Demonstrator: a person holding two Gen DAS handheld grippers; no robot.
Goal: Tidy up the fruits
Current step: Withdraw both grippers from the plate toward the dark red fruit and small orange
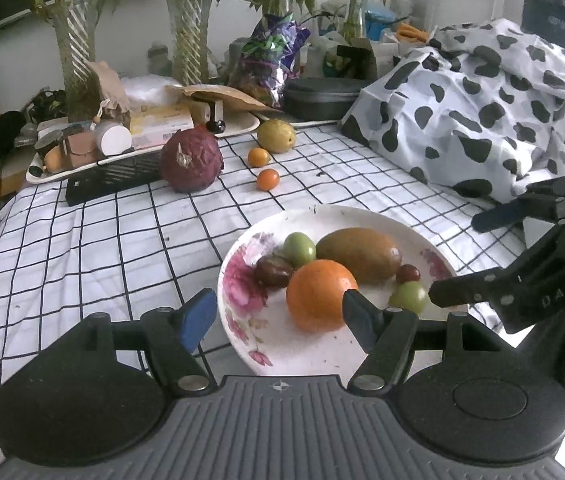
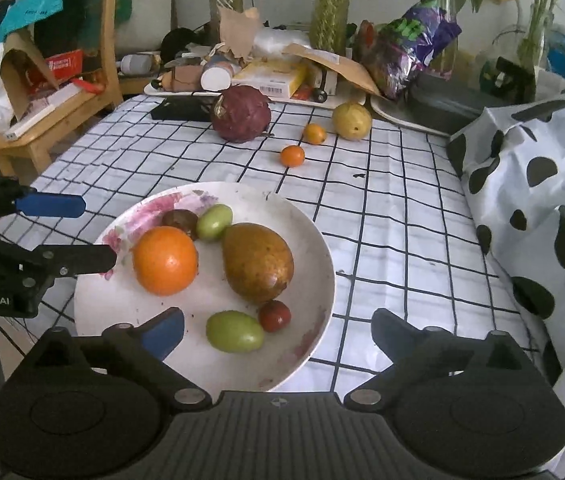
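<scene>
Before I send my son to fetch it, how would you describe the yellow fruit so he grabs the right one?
Start at the checked tablecloth and look past the plate toward the cluttered far edge. Right of the big purple fruit sit two small oranges; just beyond them lies the yellow fruit, the only pale yellow one and much larger than those oranges.

Left gripper low in near foreground, jaws spread wide, nothing held; right finger tip overlaps orange in view, contact unclear. Floral plate on checked tablecloth holds orange, brown pear-like fruit, two green fruits, dark fruit, small red fruit. Right gripper at right edge, jaws apart, empty. Far side: purple cabbage, yellow fruit, two small oranges. Cow-print cloth far right.
</scene>
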